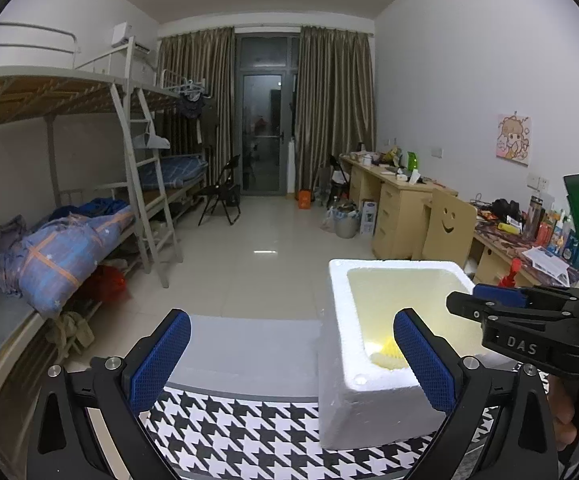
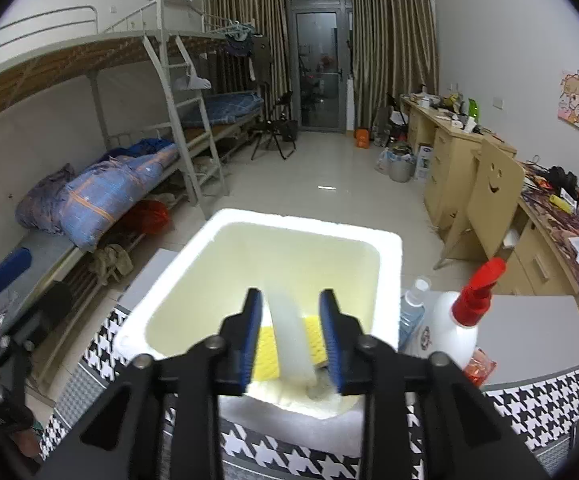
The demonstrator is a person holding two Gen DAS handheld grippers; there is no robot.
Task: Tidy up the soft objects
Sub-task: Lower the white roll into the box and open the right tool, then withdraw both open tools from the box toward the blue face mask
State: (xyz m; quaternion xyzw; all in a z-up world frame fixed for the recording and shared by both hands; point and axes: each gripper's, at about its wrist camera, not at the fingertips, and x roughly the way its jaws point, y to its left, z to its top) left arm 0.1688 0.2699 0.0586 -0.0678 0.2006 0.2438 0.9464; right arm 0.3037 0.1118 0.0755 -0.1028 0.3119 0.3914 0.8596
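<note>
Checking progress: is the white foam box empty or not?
Not empty. The foam box holds a yellow sponge and a whitish strip standing between the right gripper's jaws.

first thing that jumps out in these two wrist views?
The bright white foam box on the houndstooth cloth, lit inside. Over it the right gripper stands part open around a pale translucent strip, with a yellow sponge on the box floor. A red-capped spray bottle stands right of the box.

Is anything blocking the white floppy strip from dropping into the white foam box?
Nothing visible does. The pale soft strip hangs between the right gripper's parted blue pads, already inside the open white foam box, above the yellow sponge.
</note>
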